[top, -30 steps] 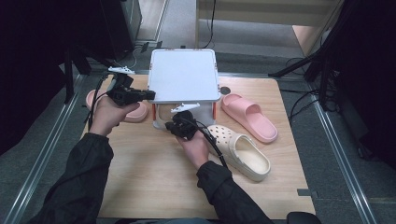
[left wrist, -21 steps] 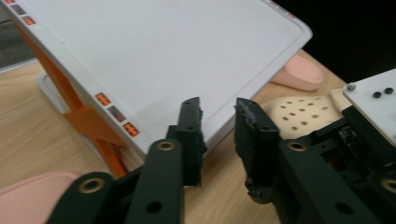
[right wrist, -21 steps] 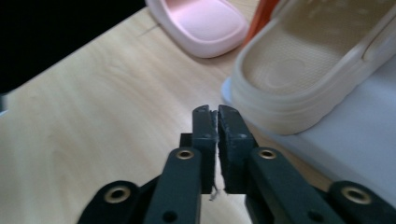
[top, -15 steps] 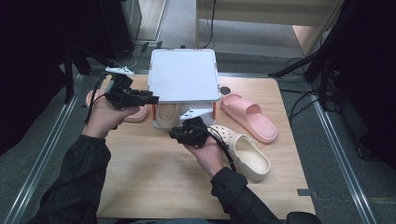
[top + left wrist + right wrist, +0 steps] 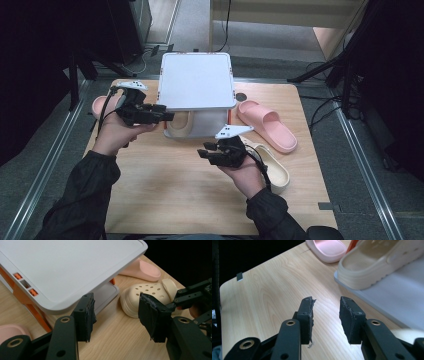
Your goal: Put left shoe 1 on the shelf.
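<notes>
Both tongs [image 5: 167,116] [image 5: 204,154] agape, empty

At the centre top of the high view stands a white rack [image 5: 197,80] with orange supports, a cream clog [image 5: 181,125] on its lower shelf. A second cream clog [image 5: 272,170], dotted with small holes, lies at lower right beside a pale pink slide [image 5: 265,125]; another pink slide [image 5: 102,104] shows at far left. The table [image 5: 175,195] is light wood with visible grain, and both grippers are black with grey top plates.
</notes>
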